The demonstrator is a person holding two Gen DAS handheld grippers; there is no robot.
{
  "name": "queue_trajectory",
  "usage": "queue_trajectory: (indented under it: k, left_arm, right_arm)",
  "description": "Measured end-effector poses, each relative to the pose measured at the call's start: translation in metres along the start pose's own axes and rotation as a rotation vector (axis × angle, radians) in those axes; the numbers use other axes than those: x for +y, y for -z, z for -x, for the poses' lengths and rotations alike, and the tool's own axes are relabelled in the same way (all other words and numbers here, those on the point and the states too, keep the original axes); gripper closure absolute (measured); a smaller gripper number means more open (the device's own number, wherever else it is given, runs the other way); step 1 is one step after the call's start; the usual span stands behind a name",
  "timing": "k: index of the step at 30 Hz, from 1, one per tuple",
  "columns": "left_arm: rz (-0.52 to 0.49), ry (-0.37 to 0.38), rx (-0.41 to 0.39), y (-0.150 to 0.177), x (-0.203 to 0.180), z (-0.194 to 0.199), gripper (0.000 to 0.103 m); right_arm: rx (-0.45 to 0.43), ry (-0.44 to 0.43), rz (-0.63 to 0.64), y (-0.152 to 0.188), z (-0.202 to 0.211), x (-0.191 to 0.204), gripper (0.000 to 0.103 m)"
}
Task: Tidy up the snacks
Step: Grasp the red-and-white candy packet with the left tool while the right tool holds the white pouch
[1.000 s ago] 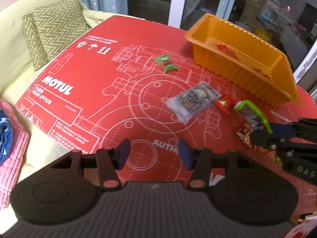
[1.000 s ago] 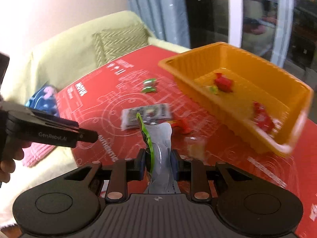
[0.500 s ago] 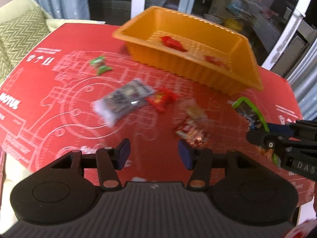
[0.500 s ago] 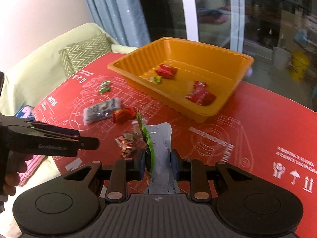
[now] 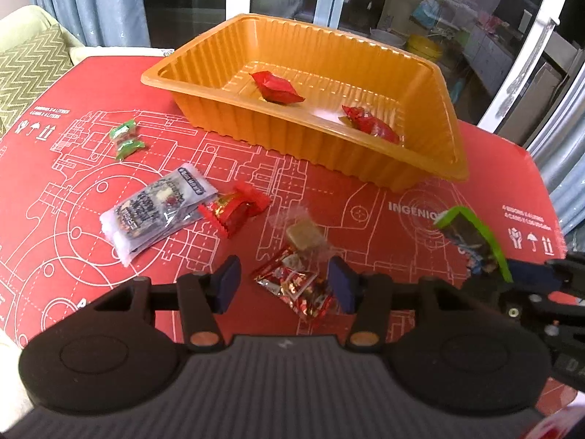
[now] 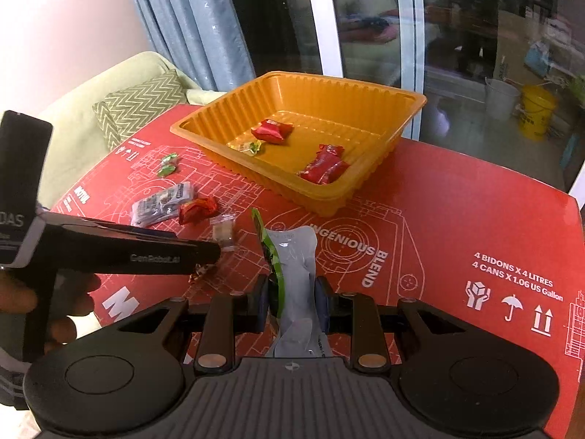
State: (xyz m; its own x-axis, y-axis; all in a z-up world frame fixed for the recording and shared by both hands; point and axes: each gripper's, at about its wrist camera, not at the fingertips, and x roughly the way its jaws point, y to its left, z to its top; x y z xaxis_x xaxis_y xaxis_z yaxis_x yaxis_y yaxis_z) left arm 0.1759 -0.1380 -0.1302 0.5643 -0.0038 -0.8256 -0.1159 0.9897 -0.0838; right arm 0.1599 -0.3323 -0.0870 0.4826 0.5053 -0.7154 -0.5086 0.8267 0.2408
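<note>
An orange tray stands on the red mat and holds two red snack packets and a small yellow-green candy. My right gripper is shut on a silver pouch with a green edge, held above the mat; the pouch also shows in the left wrist view. My left gripper is open just above a red-and-gold foil packet and a clear-wrapped brown cube.
On the mat lie a grey snack packet, a red wrapped candy and two green candies. A sofa with a chevron cushion is to the left. Glass doors stand behind the table.
My left gripper has swung right from the mat's left side and now hovers over the foil packet. My right gripper has carried the pouch right and back from the tray.
</note>
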Motion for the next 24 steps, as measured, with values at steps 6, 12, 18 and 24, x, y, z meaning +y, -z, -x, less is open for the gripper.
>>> queue_trajectory:
  k: [6,12,18,24]
  left_arm:
    - [-0.018,-0.025,0.005,0.005,0.003,-0.005,0.053]
    - [0.002,-0.073,0.002,0.015,0.025,0.003,0.053]
    - [0.024,-0.092,0.001,0.020,0.045,0.011,0.053]
    - [0.029,-0.085,-0.002,0.017,0.050,0.013,0.053]
  right_arm:
    - [0.003,0.000,-0.005,0.001,0.001,-0.004,0.076]
    - [0.010,-0.008,-0.012,0.003,0.000,-0.004,0.076]
    - [0.017,-0.018,-0.009,0.003,-0.002,-0.001,0.076]
    - [0.016,-0.025,-0.001,0.001,-0.004,0.001,0.076]
